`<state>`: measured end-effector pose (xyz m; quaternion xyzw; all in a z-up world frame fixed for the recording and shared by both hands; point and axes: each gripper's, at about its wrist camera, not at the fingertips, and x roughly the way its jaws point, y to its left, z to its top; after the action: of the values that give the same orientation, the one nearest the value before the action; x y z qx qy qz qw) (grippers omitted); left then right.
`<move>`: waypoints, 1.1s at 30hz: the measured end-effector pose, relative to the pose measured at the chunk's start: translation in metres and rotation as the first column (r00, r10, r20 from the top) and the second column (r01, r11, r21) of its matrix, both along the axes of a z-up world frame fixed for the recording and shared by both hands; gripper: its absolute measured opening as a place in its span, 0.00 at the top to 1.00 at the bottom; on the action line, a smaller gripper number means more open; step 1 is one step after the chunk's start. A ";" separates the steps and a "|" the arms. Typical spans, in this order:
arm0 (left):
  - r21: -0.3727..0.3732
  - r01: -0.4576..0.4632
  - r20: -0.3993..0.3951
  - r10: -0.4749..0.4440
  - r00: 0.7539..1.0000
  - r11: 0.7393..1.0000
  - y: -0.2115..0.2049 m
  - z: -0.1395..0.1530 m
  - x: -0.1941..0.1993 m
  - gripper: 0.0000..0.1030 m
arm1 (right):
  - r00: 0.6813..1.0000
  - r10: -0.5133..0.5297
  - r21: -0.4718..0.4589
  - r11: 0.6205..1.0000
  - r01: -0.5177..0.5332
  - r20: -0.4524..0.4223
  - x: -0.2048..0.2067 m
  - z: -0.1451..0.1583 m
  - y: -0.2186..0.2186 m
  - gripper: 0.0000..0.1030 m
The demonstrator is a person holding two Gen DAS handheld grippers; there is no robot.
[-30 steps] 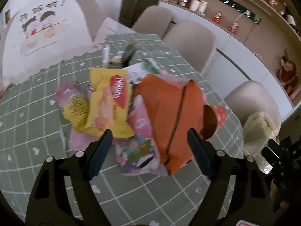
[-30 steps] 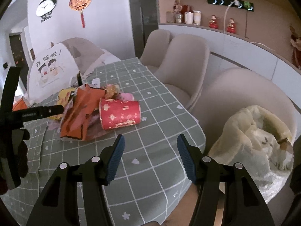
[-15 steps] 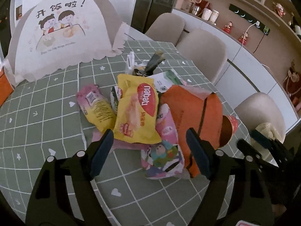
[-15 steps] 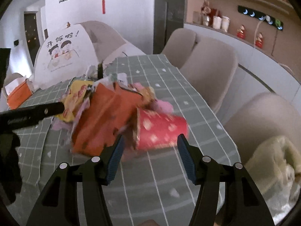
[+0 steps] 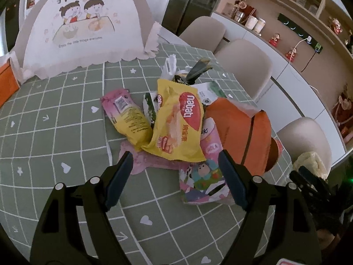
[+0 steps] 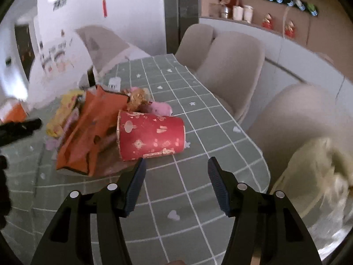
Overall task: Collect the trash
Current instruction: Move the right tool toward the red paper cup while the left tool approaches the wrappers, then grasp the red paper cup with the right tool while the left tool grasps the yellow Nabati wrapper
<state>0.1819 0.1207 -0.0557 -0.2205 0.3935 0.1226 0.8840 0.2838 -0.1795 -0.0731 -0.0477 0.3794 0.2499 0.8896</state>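
Left gripper (image 5: 175, 172): jaws apart, empty, hovering just short of the trash pile.
Right gripper (image 6: 175, 175): jaws apart, empty, just short of the red paper cup (image 6: 151, 135).
Red paper cup: on its side, touching the pile's near-right edge.
Trash pile (image 5: 181, 123): mid-tablecloth (image 5: 55, 114).
Food cover (image 5: 86, 24): beyond the pile.

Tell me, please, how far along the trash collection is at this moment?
Nothing looks collected yet. The wrappers, orange bag and red cup all lie in one pile on the table. Neither gripper holds anything: the left gripper is open before the wrappers, and the right gripper is open just short of the cup. The whole pile remains to be collected.
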 end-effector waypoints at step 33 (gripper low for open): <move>-0.028 -0.009 0.036 0.010 0.999 1.000 0.031 -0.007 0.019 0.27 | 0.997 -0.074 0.075 0.994 0.076 -0.026 0.016 0.018 -0.031 0.95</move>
<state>0.2011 0.1520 -0.0631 -0.2367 0.3782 0.1173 0.8872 0.2997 -0.2107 -0.0549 0.0034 0.3815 0.2312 0.8950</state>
